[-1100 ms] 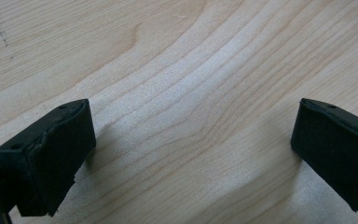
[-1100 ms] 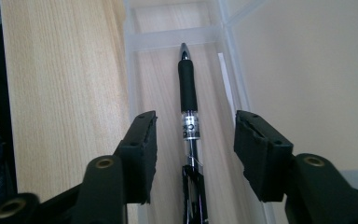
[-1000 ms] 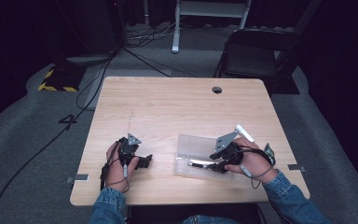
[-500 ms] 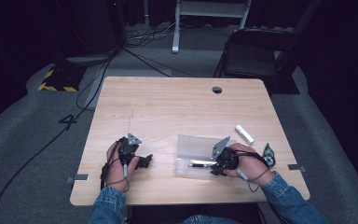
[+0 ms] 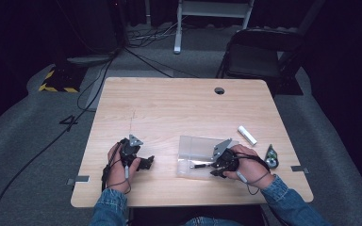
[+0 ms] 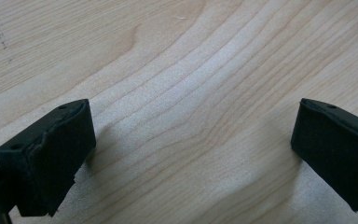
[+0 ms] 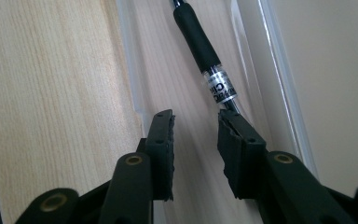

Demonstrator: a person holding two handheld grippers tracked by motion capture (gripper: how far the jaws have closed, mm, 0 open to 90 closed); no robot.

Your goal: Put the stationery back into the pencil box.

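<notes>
On the table (image 5: 179,103), a clear plastic bag (image 5: 195,149) lies at about 5 o'clock from the table's middle, and a black pen (image 7: 200,44) is inside it. The right tongs (image 7: 196,140) point into the mouth of the bag; their jaws have just been opening and stand a little apart, one jaw just beside the pen's end, with nothing pressed between them. The left tongs (image 6: 191,154), at about 7 o'clock, rest wide apart over bare wood. A white tube (image 5: 247,134) lies at 4 o'clock.
</notes>
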